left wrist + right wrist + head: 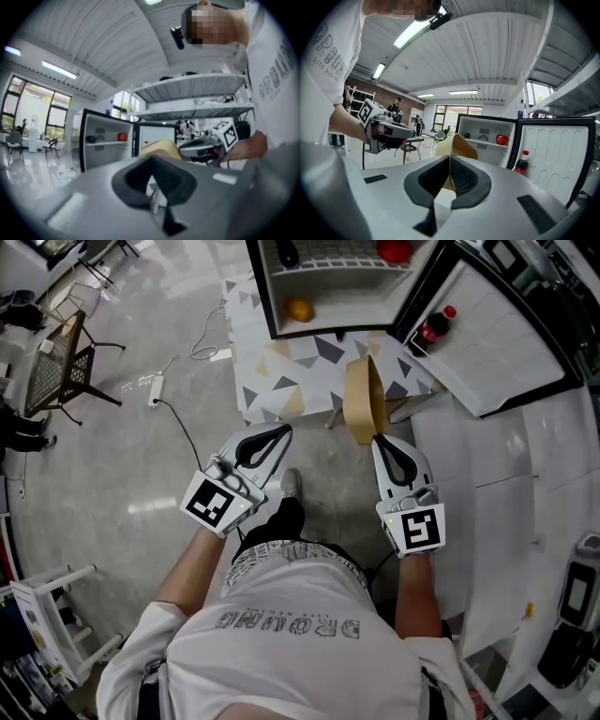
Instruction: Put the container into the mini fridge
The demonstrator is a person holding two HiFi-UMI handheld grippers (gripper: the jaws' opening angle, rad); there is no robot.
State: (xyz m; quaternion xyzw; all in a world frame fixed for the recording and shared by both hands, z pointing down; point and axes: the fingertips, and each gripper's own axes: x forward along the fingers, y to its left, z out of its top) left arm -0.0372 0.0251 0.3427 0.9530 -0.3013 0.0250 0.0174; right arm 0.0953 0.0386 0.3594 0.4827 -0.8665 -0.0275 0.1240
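The right gripper clamps the rim of the tan container near the open mini fridge, whose far part is cut off. The left gripper is closed, empty.

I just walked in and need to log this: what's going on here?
A person holds a gripper in each hand. The right gripper is clamped on the rim of a tan container, held in front of the open mini fridge. The left gripper is shut and empty beside it. The container is not inside yet.
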